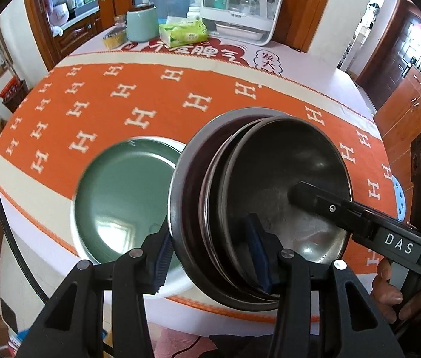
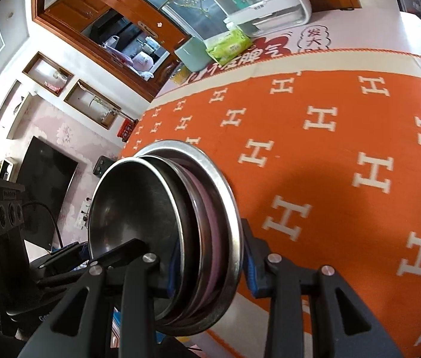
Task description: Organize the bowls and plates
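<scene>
Both the left tongs (image 1: 210,256) and right tongs (image 2: 207,265) pinch the tilted stack of metal plates (image 1: 258,208) at frame centre, above the worktop (image 1: 210,89); keep both grips level so none slide out.

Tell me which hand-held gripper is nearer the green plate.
Left. The left hand-held gripper grips the metal bowls right beside the green plate; the right hand-held gripper grips the stack's far side.
</scene>
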`<state>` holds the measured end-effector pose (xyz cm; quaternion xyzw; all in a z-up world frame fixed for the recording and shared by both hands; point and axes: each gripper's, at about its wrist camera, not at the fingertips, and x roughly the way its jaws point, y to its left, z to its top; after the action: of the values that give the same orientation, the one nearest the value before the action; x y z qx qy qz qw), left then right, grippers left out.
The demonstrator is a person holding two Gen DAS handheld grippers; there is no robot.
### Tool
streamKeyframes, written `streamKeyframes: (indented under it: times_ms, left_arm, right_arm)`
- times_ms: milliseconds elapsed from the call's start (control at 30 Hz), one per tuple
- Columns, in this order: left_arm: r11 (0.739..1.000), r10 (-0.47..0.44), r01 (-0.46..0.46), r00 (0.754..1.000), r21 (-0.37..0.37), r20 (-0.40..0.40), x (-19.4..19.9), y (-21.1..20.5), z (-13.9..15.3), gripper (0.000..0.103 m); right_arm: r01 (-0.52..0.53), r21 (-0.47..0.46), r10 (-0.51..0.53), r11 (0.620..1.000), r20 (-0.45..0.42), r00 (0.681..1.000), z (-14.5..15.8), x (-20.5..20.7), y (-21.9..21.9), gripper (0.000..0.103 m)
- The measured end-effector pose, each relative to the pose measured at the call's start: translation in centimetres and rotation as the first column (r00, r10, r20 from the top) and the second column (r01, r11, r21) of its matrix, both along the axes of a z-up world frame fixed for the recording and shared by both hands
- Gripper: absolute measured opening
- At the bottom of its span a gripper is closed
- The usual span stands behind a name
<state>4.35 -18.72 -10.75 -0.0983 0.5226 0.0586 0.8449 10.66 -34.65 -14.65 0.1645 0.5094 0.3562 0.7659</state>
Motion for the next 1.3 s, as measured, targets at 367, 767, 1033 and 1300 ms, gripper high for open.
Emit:
streamKeyframes:
  times_ms: [367, 767, 1033, 1300]
  left_arm:
    - [0.998, -0.066, 0.066, 0.997, 0.020, -0.028, 0.8, 6.6, -0.3, 0.045]
    - [0.969, -0.243, 0.247, 0.964, 0.021, -0.108, 2.6, 9.5, -2.8, 0.046]
    - [0.922, -0.372, 0.385, 0.911, 0.043, -0.180, 3.3, 9.8, -4.8, 0.047]
    - [0.876, -0.457, 0.477, 0.866, 0.062, -0.204, 3.3, 10.0, -5.9, 0.047]
  right_arm:
    - [0.052, -0.008, -0.052, 0.999, -0.022, 0.998, -0.4, -0.6, 6.0, 0.035]
    - [0.197, -0.062, -0.202, 0.978, -0.083, 0.976, -2.6, -1.8, 8.9, 0.038]
    - [0.271, -0.165, -0.289, 0.948, -0.096, 0.953, -3.7, -3.3, 10.1, 0.039]
    - [0.327, -0.180, -0.348, 0.928, -0.102, 0.932, -4.2, -4.1, 10.6, 0.042]
